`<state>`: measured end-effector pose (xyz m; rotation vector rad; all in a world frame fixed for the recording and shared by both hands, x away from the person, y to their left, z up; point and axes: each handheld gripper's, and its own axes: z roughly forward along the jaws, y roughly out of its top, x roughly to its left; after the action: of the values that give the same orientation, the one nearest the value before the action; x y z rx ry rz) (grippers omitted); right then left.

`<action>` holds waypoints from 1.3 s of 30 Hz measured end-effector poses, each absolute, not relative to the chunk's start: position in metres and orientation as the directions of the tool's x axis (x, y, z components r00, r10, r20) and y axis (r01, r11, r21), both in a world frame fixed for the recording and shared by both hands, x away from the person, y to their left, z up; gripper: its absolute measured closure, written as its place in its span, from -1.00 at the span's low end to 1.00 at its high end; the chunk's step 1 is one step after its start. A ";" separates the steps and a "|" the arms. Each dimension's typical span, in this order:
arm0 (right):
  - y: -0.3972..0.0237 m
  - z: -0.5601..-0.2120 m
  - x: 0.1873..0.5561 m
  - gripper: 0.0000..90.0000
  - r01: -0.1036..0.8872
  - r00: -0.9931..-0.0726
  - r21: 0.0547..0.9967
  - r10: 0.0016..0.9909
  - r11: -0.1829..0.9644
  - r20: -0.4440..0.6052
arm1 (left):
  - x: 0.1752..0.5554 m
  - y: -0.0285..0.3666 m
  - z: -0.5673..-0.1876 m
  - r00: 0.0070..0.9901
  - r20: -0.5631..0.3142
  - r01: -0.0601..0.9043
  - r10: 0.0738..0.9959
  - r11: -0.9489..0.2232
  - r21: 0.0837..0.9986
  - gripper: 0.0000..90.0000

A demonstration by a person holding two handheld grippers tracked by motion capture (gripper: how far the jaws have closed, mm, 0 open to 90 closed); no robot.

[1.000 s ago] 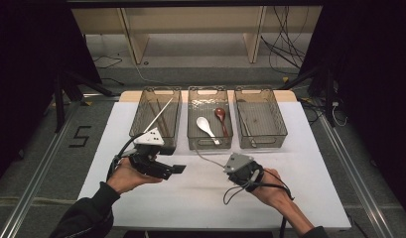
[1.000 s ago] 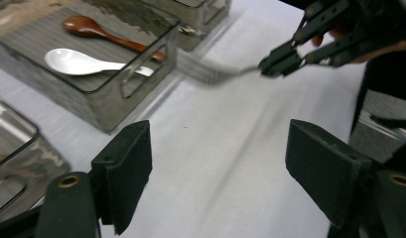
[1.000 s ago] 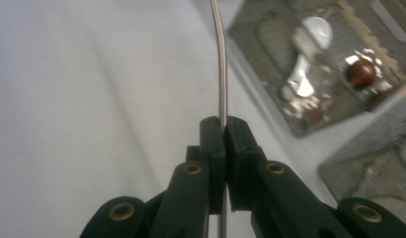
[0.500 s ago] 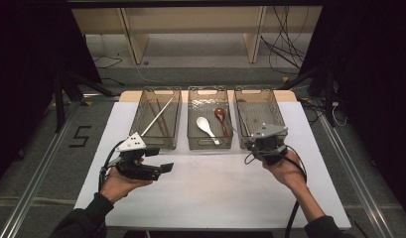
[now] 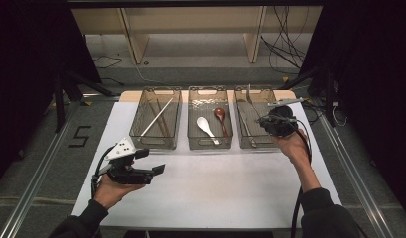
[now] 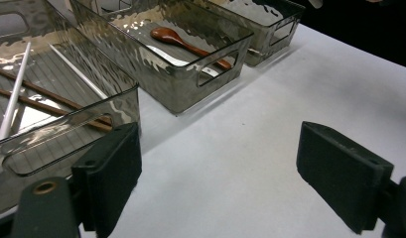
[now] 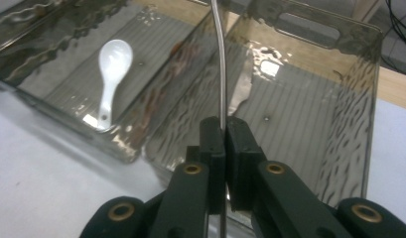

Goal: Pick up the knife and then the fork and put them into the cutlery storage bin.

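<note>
My right gripper (image 5: 262, 120) hangs over the right clear bin (image 5: 277, 94), shut on the thin handle of a metal utensil (image 5: 249, 94); in the right gripper view that handle (image 7: 221, 64) rises straight from between the pressed jaws of the right gripper (image 7: 224, 125). Another metal utensil (image 7: 240, 91) lies on this bin's floor. My left gripper (image 5: 152, 161) is held low over the white table at the front left; its jaws have just been opening and nothing is between them. In the left gripper view the left gripper (image 6: 218, 168) points past the left bin (image 6: 66, 144).
The left bin holds a white chopstick (image 5: 158, 115) and brown ones (image 6: 46, 96). The middle bin (image 5: 209, 91) holds a white spoon (image 5: 204, 125) and a reddish-brown spoon (image 5: 221, 116). The white tabletop (image 5: 215, 188) stretches in front of the bins.
My right hand has carried the metal utensil from the table's middle front up and right to over the right bin. My left hand has drawn back left from the left bin.
</note>
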<state>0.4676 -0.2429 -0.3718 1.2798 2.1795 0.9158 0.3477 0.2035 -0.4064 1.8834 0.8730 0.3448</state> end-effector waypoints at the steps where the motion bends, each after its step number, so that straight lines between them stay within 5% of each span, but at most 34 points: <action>1: -0.244 -0.372 0.471 0.95 0.589 -0.462 0.730 0.886 0.346 -0.048 | 0.347 0.204 -0.407 0.698 -0.134 0.417 0.703 -0.248 0.875 -0.62; 27: -0.249 -0.389 0.522 0.93 0.719 -0.322 0.652 0.947 0.241 0.004 | 0.337 0.206 -0.412 0.700 -0.128 0.417 0.703 -0.256 0.872 -0.64; 32: -0.247 -0.389 0.524 0.43 0.723 -0.305 0.661 0.952 0.203 0.041 | 0.337 0.205 -0.413 0.699 -0.132 0.421 0.703 -0.254 0.871 -0.64; 39: -0.244 -0.383 0.514 0.14 0.712 -0.338 0.665 0.941 0.228 0.039 | 0.337 0.207 -0.412 0.698 -0.129 0.418 0.704 -0.254 0.872 -0.64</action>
<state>0.5143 -0.2442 -0.3835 1.5268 2.1367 0.8469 0.3374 0.2067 -0.4122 1.8880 0.8740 0.3523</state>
